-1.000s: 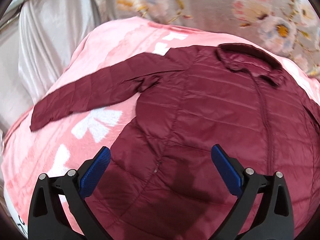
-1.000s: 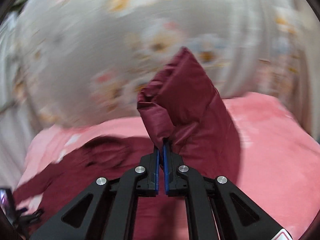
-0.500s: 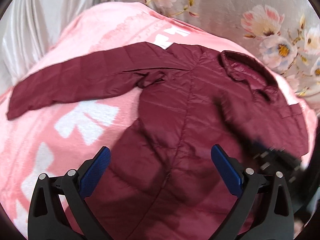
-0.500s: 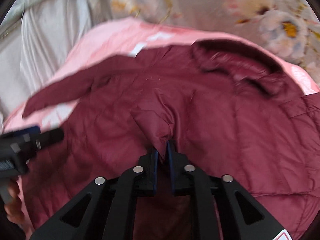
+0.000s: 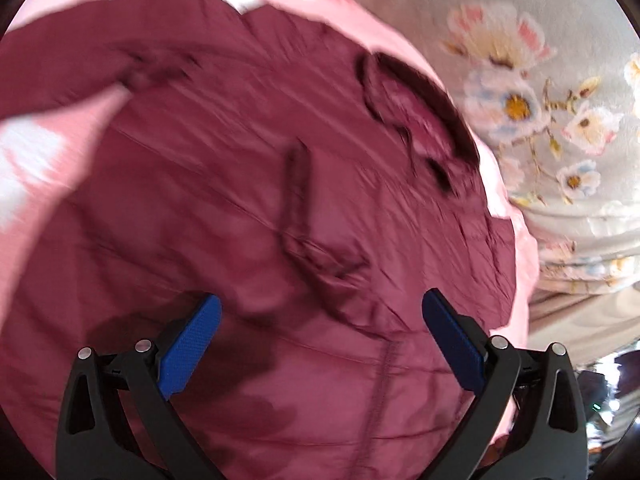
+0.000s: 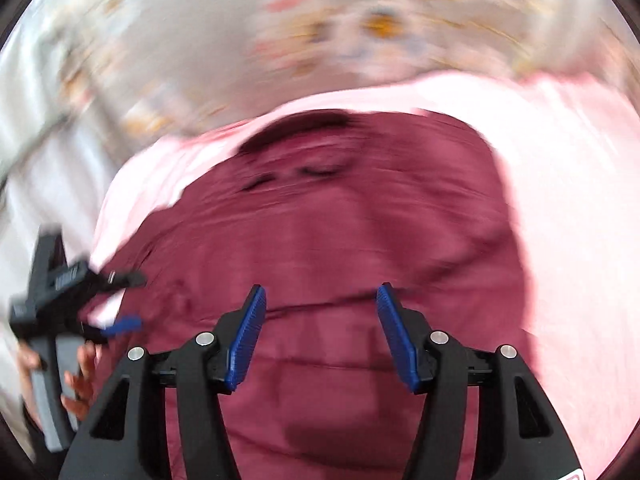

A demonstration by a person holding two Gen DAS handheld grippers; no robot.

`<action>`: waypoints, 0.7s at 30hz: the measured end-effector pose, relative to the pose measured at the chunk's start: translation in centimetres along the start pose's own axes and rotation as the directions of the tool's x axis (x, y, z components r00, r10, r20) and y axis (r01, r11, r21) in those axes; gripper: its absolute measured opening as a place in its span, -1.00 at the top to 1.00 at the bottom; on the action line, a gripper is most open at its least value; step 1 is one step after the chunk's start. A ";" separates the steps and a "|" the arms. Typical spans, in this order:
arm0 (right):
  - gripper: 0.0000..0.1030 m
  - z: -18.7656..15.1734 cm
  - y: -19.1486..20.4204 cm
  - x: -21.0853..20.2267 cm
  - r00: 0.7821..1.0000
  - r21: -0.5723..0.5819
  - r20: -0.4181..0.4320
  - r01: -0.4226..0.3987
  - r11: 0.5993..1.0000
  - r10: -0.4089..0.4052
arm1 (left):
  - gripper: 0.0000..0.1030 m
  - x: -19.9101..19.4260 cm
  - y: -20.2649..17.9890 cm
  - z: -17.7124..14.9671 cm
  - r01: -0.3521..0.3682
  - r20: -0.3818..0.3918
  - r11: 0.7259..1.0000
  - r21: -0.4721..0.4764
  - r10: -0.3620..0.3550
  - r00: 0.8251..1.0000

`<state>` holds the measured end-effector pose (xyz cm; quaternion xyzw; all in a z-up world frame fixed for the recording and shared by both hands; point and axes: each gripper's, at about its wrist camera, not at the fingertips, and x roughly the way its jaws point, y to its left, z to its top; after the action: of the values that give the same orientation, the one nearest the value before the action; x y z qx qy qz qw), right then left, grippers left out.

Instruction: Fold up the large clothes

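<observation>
While both views are smeared by motion, the following items are showing:

Item one: maroon quilted jacket (image 5: pixel 280 208), lying spread over a pink blanket (image 5: pixel 516 248) patterned with white shapes. Its dark collar (image 5: pixel 420 108) is sitting toward the far edge, near the flowered fabric. One sleeve (image 5: pixel 80 64) is stretching out flat to the left in the left wrist view. A raised fold of cloth (image 5: pixel 298 188) is running down the middle of the body; whether this is the other sleeve laid across cannot be told.

Item two: left gripper (image 5: pixel 318 336), black frame with blue pads, hanging over the lower part of the jacket. Its jaws are standing wide apart and nothing is lying between them; no pad is touching cloth. In the right wrist view this same tool is showing at the left edge, gripped by a hand (image 6: pixel 76 376).

Item three: right gripper (image 6: pixel 320 336), same make, tilting down over the jacket body. Its jaws are opening, with a clear gap between the pads and only the flat cloth below showing through it; nothing is clamped.

Item four: pale flowered fabric (image 5: pixel 540 80) rising behind the blanket, with plain white drapery (image 6: pixel 44 128) at the left of the right wrist view
</observation>
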<state>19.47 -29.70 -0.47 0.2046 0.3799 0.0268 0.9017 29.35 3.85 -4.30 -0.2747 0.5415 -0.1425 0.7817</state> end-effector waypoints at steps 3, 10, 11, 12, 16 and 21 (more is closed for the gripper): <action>-0.11 0.3 -5.2 -0.2 1.000 0.174 0.015 -0.006 0.985 0.003 | -0.76 1.8 -1.0 -0.1 0.010 -0.028 1.000 -0.012 -0.011 1.000; -0.12 2.2 -11.0 3.2 0.997 0.344 -0.006 -0.066 0.937 0.072 | 0.86 0.6 -1.5 2.2 -0.013 0.043 0.999 0.048 0.011 0.999; -0.12 2.5 -10.9 3.8 0.996 0.351 -0.011 -0.075 0.933 0.084 | 0.87 -0.4 -1.4 2.7 -0.043 0.091 0.997 0.060 0.038 0.995; -0.12 2.8 -11.2 4.6 0.994 0.361 -0.019 -0.090 0.928 0.104 | 0.87 -0.9 -1.2 2.9 -0.064 0.114 0.996 0.069 0.056 0.992; -0.12 3.3 -12.2 6.9 0.986 0.424 -0.012 -0.144 0.894 0.164 | 0.87 -0.8 -0.3 3.2 -0.126 0.132 0.988 0.092 0.113 0.985; 0.06 4.9 -14.2 9.3 0.978 0.531 0.048 -0.198 0.824 0.204 | 0.87 0.7 0.5 2.8 -0.164 0.130 0.981 0.100 0.151 0.980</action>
<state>27.98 -42.54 -9.20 0.4854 0.3534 0.0164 0.7995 32.14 4.64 -4.34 -0.1955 0.5043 -0.0927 0.8360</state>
